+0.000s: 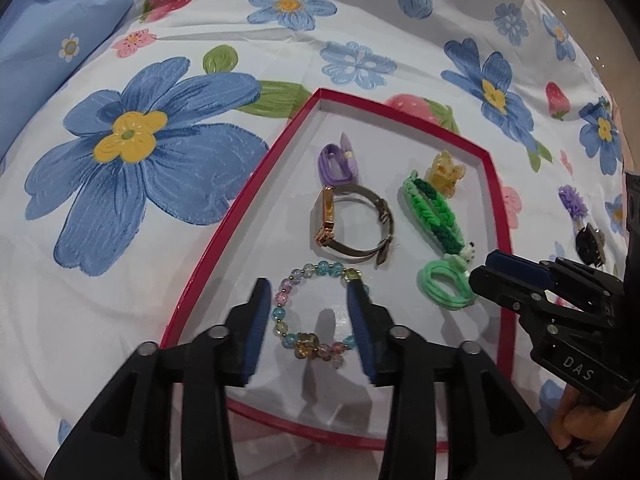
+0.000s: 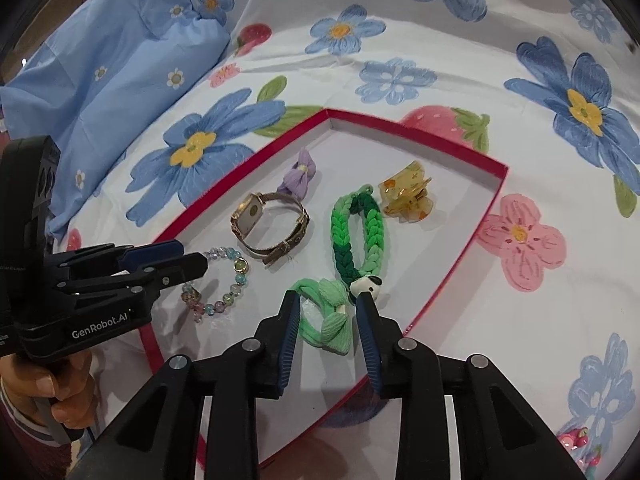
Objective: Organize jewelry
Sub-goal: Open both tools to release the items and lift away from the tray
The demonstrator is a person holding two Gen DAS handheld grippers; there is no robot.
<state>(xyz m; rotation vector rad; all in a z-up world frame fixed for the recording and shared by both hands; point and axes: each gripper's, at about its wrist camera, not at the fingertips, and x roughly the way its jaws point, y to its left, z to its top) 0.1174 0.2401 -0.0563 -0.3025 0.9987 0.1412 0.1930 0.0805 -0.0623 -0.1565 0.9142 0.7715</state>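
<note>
Red-rimmed shallow tray (image 1: 496, 184) with a white floor lies on a bed sheet (image 1: 120, 240) printed with blue flowers and strawberries; a light blue pillow (image 2: 120, 60) sits at the far left. Tray contents: purple bow hair tie (image 1: 336, 160) toward the far corner, gold watch (image 1: 352, 224) just in front of it, amber hair clip (image 2: 408, 198) toward the right rim, braided green band (image 2: 356, 236) with a small panda charm at its near end, light green bow hair tie (image 2: 328, 320) touching that charm end, and pastel beaded bracelet (image 1: 312, 312) at the near left. Left claw (image 1: 312, 320) hangs over the bracelet, jaws partly open, one blue pad on either side of the bead ring; pads do not press on the beads, bracelet lies flat on the tray floor. Right claw (image 2: 328, 340) straddles the light green bow tie, jaws partly open; tie rests on the tray, not clamped. Outside the tray, on the sheet to the right, a purple hair piece (image 1: 572, 202) and a dark item (image 1: 590, 244), too small to identify. Each claw handle is gripped by a hand (image 2: 60, 392).
</note>
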